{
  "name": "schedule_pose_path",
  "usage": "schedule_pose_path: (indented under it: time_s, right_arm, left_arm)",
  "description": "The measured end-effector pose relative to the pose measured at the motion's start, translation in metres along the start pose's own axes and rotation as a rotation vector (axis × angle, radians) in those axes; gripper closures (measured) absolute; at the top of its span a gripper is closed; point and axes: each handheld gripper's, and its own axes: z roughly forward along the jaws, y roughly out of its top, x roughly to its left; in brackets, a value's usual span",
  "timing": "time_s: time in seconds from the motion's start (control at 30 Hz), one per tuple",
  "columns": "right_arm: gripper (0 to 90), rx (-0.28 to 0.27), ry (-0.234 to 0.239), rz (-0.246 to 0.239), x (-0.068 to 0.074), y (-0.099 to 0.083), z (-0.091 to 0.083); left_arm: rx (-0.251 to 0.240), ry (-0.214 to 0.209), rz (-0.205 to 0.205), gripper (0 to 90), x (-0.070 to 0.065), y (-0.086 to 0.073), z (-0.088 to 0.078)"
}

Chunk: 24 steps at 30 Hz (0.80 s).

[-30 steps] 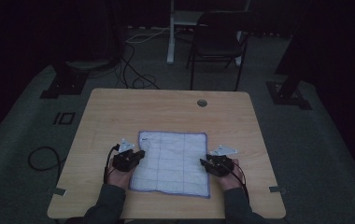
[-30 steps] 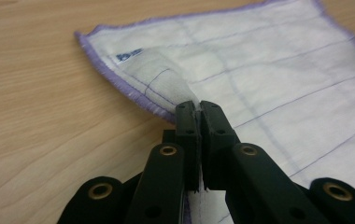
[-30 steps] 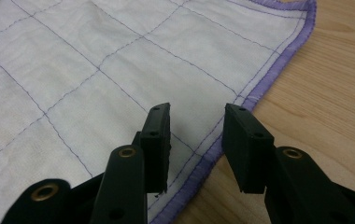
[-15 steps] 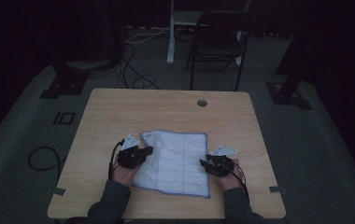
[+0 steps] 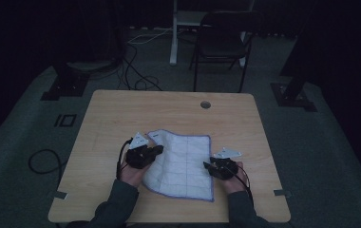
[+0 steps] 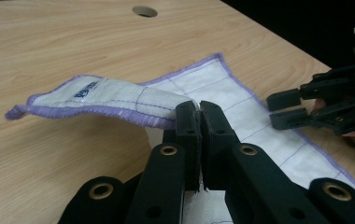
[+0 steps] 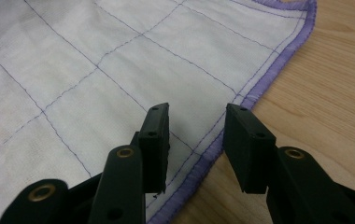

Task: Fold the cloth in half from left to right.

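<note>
A white cloth (image 5: 183,164) with thin purple grid lines and a purple hem lies on the wooden table (image 5: 169,109). My left gripper (image 5: 157,149) is shut on the cloth's left edge (image 6: 119,95), which hangs lifted off the table and curls toward the cloth's middle. My right gripper (image 5: 207,166) stands open at the cloth's right hem (image 7: 203,154). Its jaws have just closed a little, and they straddle the hem without pressing on it. In the left gripper view, the right gripper (image 6: 283,109) shows at the right, low over the cloth.
A round cable hole (image 5: 205,104) sits near the table's far edge. Beyond the table stand a dark chair (image 5: 221,42) and a white post (image 5: 174,33), with cables (image 5: 136,80) on the floor. Bare wood lies left of the cloth and behind it.
My left gripper has risen and moved right, pulling the cloth's left edge up and over toward the middle. The right gripper has stayed in place.
</note>
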Motion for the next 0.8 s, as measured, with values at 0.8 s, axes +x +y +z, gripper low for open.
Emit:
schedule_pose_path:
  time_s: [0.8]
  right_arm:
    - [59.8, 0.005, -0.016, 0.014, -0.003, 0.0, 0.0]
  left_arm:
    - [-0.02, -0.101, 0.007, 87.8, -0.029, 0.017, 0.022]
